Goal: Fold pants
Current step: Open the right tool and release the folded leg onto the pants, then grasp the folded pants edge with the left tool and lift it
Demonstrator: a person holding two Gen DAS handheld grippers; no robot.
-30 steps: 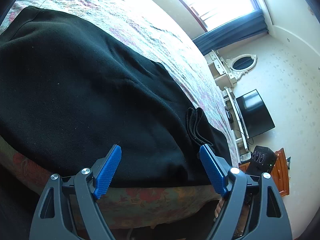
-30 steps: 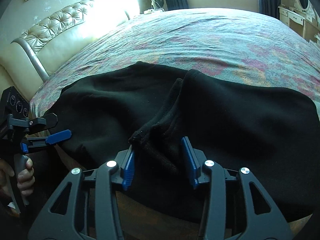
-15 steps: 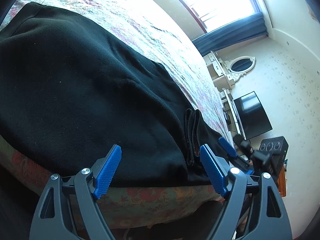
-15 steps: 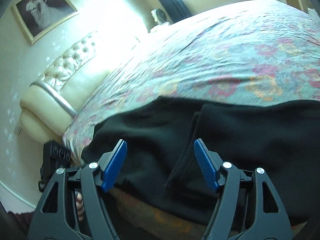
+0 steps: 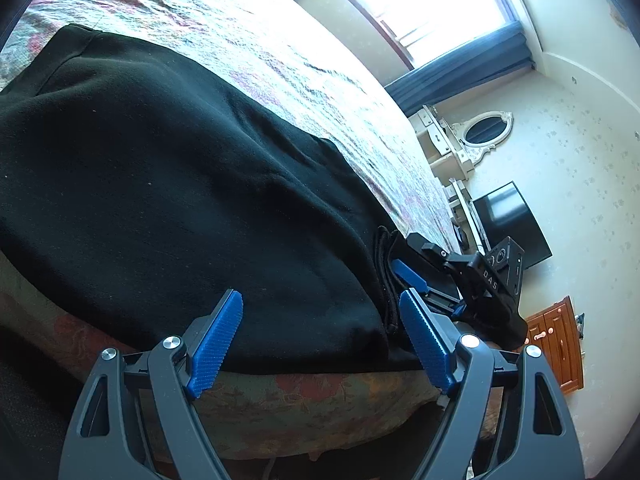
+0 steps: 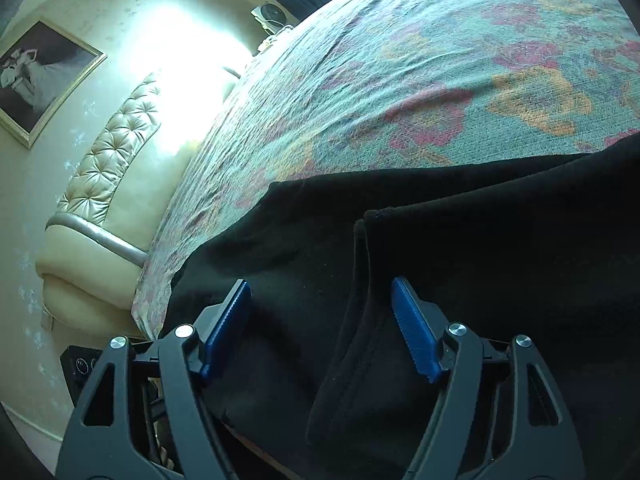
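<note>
I see the black pants [image 5: 168,184] lying folded once on the bed [image 6: 420,60], hem stack [image 6: 360,320] near its edge. Left hand-held gripper [image 5: 320,344] and right hand-held gripper [image 6: 320,328] gape wide, holding nothing. At least 1 fold remains, I judge.

A floral bedspread [image 6: 460,80] covers the bed, which has a tufted cream headboard [image 6: 108,172] under a framed picture [image 6: 36,80]. Bright daylight pours through a window [image 5: 420,4] with dark blue curtains [image 5: 460,76]. An oval mirror [image 5: 484,132], a black screen [image 5: 510,224] and what looks like a wooden cabinet [image 5: 558,348] line the pale patterned wall.
</note>
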